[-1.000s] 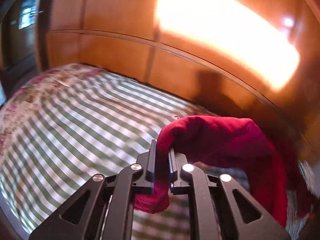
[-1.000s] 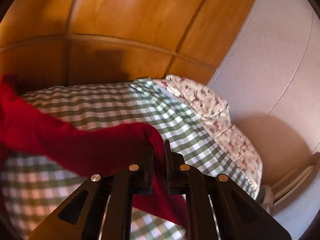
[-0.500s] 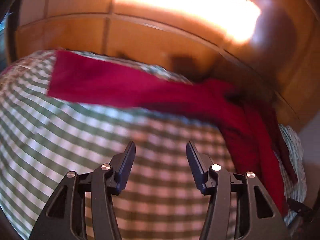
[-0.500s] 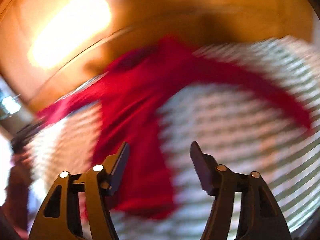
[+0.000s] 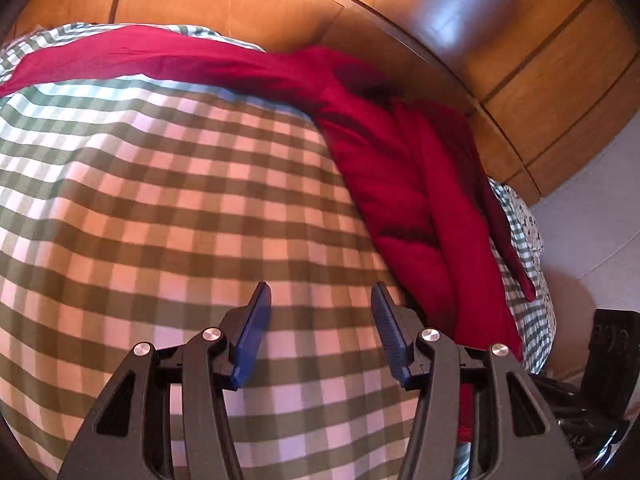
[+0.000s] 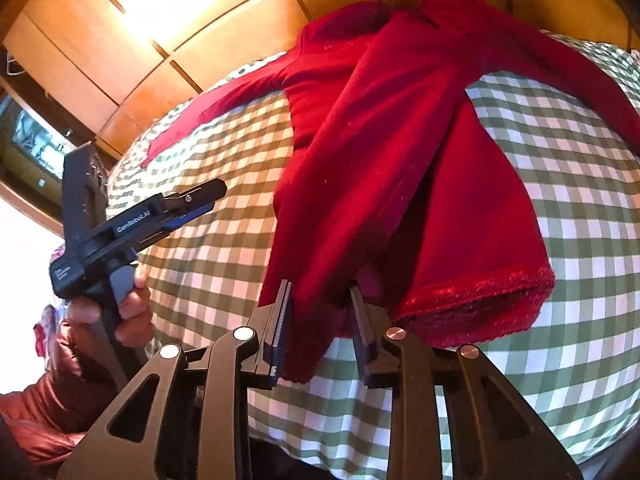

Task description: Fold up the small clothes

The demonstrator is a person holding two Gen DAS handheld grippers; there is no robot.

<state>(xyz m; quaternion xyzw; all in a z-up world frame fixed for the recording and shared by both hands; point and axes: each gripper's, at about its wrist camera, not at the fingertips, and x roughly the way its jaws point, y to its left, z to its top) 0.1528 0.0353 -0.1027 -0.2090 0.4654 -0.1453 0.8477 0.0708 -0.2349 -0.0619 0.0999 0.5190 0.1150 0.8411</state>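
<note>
My left gripper (image 5: pixel 320 300) points steeply down, jaws apart, nothing between them; they've just opened. My left hand (image 6: pixel 120 308) wraps its handle, puffy sleeve (image 6: pixel 60 380) behind. My right gripper (image 6: pixel 320 296) points down too, jaws just closing around red cloth.

Both wrist cameras look steeply down, close over green-checked bedspread (image 5: pixel 192 208); both share red knit garment (image 6: pixel 400 152).

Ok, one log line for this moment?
task: fold small clothes | left gripper: just opened, empty, over checked bedspread | right gripper: just been closing around red sweater edge, not yet clamped
</note>
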